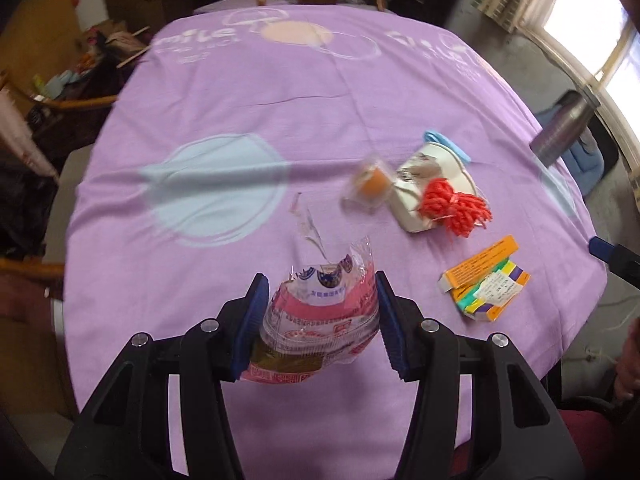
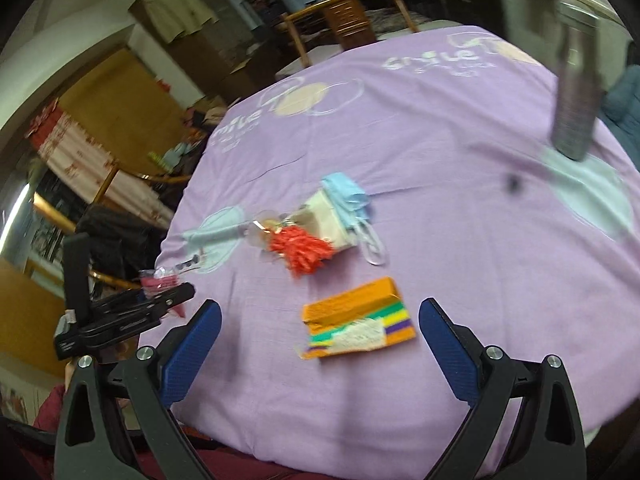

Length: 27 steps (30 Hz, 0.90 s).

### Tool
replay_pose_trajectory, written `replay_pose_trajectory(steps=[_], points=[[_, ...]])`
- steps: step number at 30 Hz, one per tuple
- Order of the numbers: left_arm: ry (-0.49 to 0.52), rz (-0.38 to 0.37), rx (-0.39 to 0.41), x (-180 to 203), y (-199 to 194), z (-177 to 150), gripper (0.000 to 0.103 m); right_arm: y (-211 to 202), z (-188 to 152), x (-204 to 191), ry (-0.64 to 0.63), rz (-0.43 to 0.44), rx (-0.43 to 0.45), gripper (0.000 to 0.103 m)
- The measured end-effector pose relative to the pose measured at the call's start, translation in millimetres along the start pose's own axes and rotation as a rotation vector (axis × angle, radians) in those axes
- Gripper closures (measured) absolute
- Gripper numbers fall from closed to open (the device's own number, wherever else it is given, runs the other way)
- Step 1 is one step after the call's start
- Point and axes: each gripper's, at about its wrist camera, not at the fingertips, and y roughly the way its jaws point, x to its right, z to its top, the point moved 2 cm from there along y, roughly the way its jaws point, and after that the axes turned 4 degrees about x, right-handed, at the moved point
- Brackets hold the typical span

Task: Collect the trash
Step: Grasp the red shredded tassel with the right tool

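Note:
A crumpled clear wrapper with pink and red print (image 1: 320,320) is pinched between the blue pads of my left gripper (image 1: 320,280), which is shut on it near the table's front edge. In the right wrist view the same wrapper (image 2: 162,280) shows at the left gripper's tip. My right gripper (image 2: 320,303) stands open above an orange box with coloured stripes (image 2: 356,320), not touching it. Further back lie a red bundle of strips (image 2: 300,250), a white paper cup on its side (image 2: 324,216), a blue face mask (image 2: 348,196) and a small clear tub (image 1: 368,184).
A purple cloth (image 1: 280,100) covers the round table. A metal flask (image 2: 576,92) stands at the right edge. Wooden chairs (image 2: 344,12) stand at the far side, with cluttered boxes and furniture to the left. A person's red sleeve (image 2: 52,408) is at the near edge.

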Motion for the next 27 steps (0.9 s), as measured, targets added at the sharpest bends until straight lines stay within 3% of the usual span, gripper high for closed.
replay_pose_trajectory(steps=[4, 12, 20, 22, 23, 24, 27], points=[[-0.088, 0.052, 0.014, -28, -24, -15, 0.050, 28, 10, -12, -0.057, 0.028, -0.019, 0.007], [-0.256, 0.158, 0.040, -61, -66, -48, 0.050, 73, 21, -50, -0.326, 0.016, -0.035, 0.027], [-0.399, 0.263, 0.050, -79, -99, -87, 0.050, 122, 27, -62, -0.448, 0.002, -0.089, 0.030], [-0.431, 0.279, 0.049, -83, -104, -96, 0.050, 139, 24, -60, -0.466, -0.036, -0.139, 0.044], [-0.445, 0.283, 0.050, -84, -106, -100, 0.050, 146, 22, -59, -0.471, -0.049, -0.168, 0.069], [-0.456, 0.285, 0.054, -86, -108, -103, 0.050, 150, 22, -59, -0.473, -0.056, -0.194, 0.076], [-0.476, 0.284, 0.074, -92, -113, -106, 0.050, 126, 28, -65, -0.444, 0.002, -0.137, 0.076]])
